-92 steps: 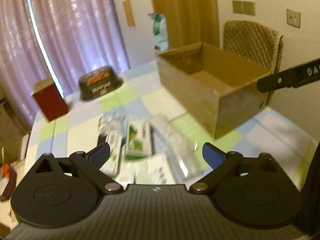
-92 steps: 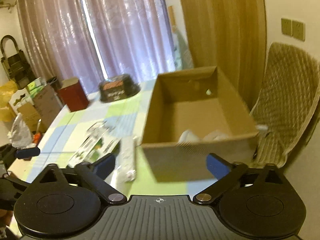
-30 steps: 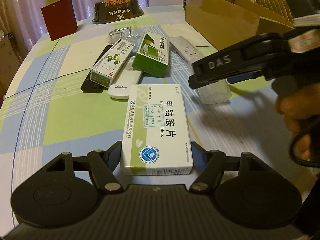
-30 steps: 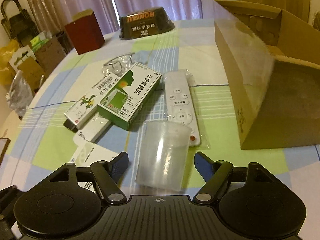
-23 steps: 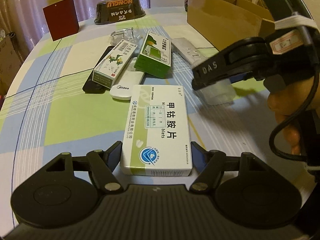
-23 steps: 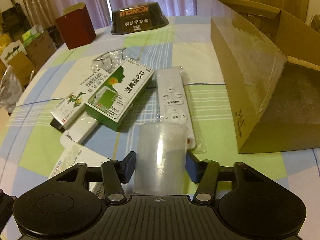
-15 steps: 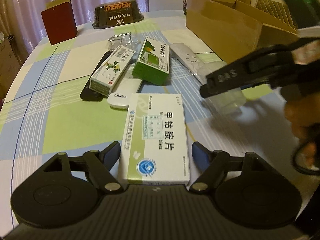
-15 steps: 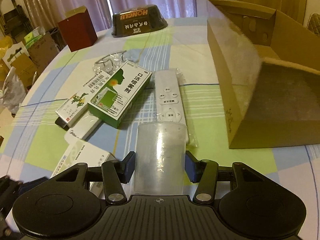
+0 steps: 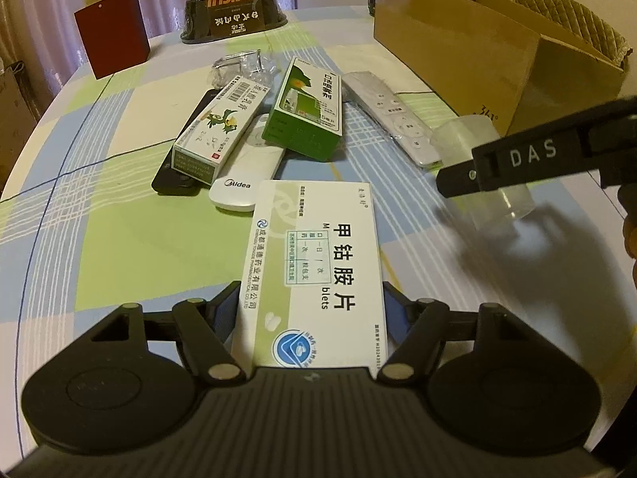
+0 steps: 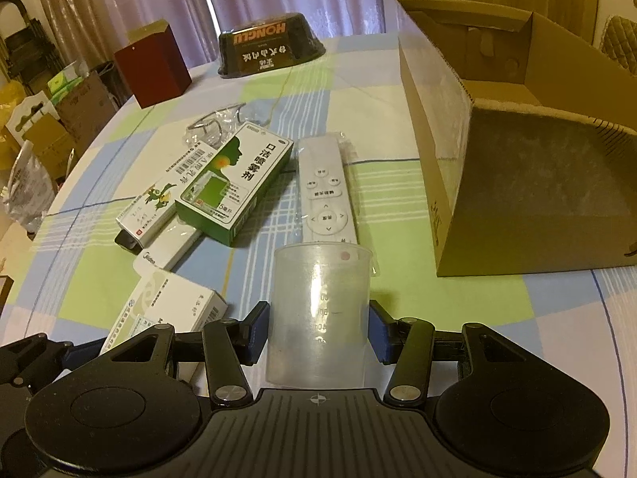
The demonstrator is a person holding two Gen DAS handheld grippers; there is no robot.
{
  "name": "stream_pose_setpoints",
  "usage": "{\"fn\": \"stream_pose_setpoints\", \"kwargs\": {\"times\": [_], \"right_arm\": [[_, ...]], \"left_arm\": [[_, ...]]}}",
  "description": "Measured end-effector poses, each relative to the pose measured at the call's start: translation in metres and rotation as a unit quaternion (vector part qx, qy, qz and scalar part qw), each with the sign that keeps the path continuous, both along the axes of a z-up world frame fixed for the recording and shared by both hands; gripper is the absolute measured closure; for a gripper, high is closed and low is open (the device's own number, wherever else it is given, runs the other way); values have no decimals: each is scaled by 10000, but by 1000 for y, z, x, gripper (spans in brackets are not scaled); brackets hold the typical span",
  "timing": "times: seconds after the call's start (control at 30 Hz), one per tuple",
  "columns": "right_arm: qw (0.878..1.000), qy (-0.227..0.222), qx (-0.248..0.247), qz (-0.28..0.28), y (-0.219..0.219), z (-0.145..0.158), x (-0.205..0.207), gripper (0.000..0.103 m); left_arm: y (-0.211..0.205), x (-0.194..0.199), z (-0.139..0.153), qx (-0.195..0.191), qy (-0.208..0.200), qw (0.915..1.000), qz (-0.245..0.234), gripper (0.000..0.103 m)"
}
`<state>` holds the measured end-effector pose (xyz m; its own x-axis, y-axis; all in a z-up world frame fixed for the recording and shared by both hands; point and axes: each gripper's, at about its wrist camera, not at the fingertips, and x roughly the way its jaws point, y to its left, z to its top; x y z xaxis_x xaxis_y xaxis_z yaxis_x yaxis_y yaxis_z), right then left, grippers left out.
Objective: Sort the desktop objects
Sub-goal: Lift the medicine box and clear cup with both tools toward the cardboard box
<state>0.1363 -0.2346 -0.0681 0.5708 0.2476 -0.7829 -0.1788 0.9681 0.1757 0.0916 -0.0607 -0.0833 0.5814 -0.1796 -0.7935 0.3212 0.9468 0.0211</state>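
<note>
1. Right wrist view: right claw (image 10: pixel 318 328) clamped on a clear plastic measuring cup (image 10: pixel 318 310), blue pads pressed to both its sides, cup upright with faint graduation marks on its wall.
2. Open cardboard box (image 10: pixel 517 151) just ahead and to the right of that cup; likely destination, though not settled by the pictures.
3. Left wrist view: left claw (image 9: pixel 310 312) closed on a white-and-green medicine box (image 9: pixel 314 267), pads against its two long edges, long axis running straight out from the claw.
4. Cardboard box (image 9: pixel 489 44) far right of the medicine box, so right claw the nearer of the two.
5. Between medicine box and cardboard box on the checked desk (image 9: pixel 119 247): white "Midea" remote (image 9: pixel 247 177), green spray carton (image 9: pixel 308 107), slim white carton with barcode (image 9: pixel 221 125) atop a black device, second white remote in plastic wrap (image 9: pixel 392 117).
6. Readable writing: "甲钴胺片" on the held medicine box, "口洁喷雾剂" on the green carton, "HONGLU" on the dark container (image 9: pixel 233 12) beyond, "DAS" on the right claw's arm.
7. Red box (image 9: pixel 113 30) standing left of the dark container.
</note>
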Motion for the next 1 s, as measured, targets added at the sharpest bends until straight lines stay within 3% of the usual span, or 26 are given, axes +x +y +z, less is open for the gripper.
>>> {"fn": "stream_pose_setpoints", "kwargs": {"times": [1.0], "right_arm": [[9970,-576,252,-442,-45,70,-67,52]], "left_arm": [[-26,-40,84,-209,-606,9973,-361,36]]}}
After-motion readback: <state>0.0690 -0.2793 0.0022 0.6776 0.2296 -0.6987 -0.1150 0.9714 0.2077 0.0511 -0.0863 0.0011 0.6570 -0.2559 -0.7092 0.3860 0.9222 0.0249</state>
